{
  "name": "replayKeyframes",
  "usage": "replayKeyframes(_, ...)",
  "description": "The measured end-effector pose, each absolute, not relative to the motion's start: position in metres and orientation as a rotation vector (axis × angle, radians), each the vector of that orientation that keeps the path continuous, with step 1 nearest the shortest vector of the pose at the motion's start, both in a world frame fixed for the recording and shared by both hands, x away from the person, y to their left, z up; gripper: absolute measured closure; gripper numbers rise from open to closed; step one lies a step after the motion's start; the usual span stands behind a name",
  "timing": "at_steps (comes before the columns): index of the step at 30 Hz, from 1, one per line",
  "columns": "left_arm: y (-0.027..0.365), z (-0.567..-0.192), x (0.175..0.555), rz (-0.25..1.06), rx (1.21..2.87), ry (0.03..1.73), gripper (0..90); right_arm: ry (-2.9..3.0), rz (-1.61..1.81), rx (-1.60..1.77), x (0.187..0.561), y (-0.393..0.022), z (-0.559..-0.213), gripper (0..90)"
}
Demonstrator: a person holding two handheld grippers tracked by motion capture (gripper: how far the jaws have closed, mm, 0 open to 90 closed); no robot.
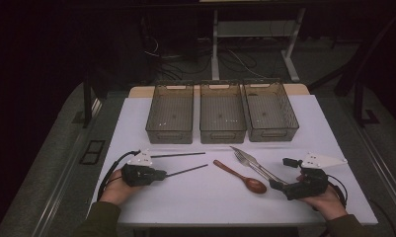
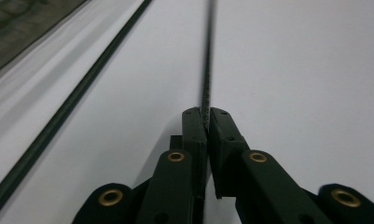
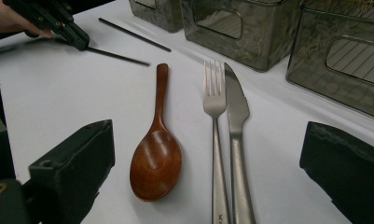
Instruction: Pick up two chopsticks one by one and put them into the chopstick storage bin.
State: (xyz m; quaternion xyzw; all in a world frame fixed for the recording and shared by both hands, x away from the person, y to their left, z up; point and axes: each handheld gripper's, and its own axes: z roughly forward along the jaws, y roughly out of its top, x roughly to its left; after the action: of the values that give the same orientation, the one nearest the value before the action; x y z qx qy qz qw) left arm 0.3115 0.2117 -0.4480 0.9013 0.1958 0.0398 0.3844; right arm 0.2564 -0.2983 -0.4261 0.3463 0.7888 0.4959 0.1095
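**Op:** I've got the left gripper (image 1: 162,174) low on the white table (image 1: 195,197), jaws pinched together on the near end of a black chopstick (image 1: 188,171). In the left gripper view that chopstick (image 2: 207,70) runs straight out from between the pads.

**Desk:** And its partner?

**Op:** The second chopstick (image 1: 178,155) lies flat on the table just beyond the first, apart from it, untouched. In the left gripper view it (image 2: 72,105) slants along the left side.

**Desk:** Your right side?

**Op:** The right gripper (image 1: 279,186) rests near the table's front right, jaws wide apart, clamped on nothing. Looking along them, I see a wooden spoon (image 3: 157,149), bowl toward me, then a metal fork (image 3: 214,126) and a table knife (image 3: 235,130) lying side by side, just about touching.

**Desk:** What's behind?

**Op:** Three smoky clear bins in a row at the far side: left bin (image 1: 170,134), middle bin (image 1: 222,134), right bin (image 1: 273,132). The cutlery lies in front of them, on the table.
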Motion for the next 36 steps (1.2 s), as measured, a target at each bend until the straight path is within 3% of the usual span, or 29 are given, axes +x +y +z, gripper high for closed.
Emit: replayKeyframes(36,0.190,-0.414,0.305,0.089,2.250,0.549,85.4,2.361,1.391,0.995,0.261,-0.291,-0.438,2.4)
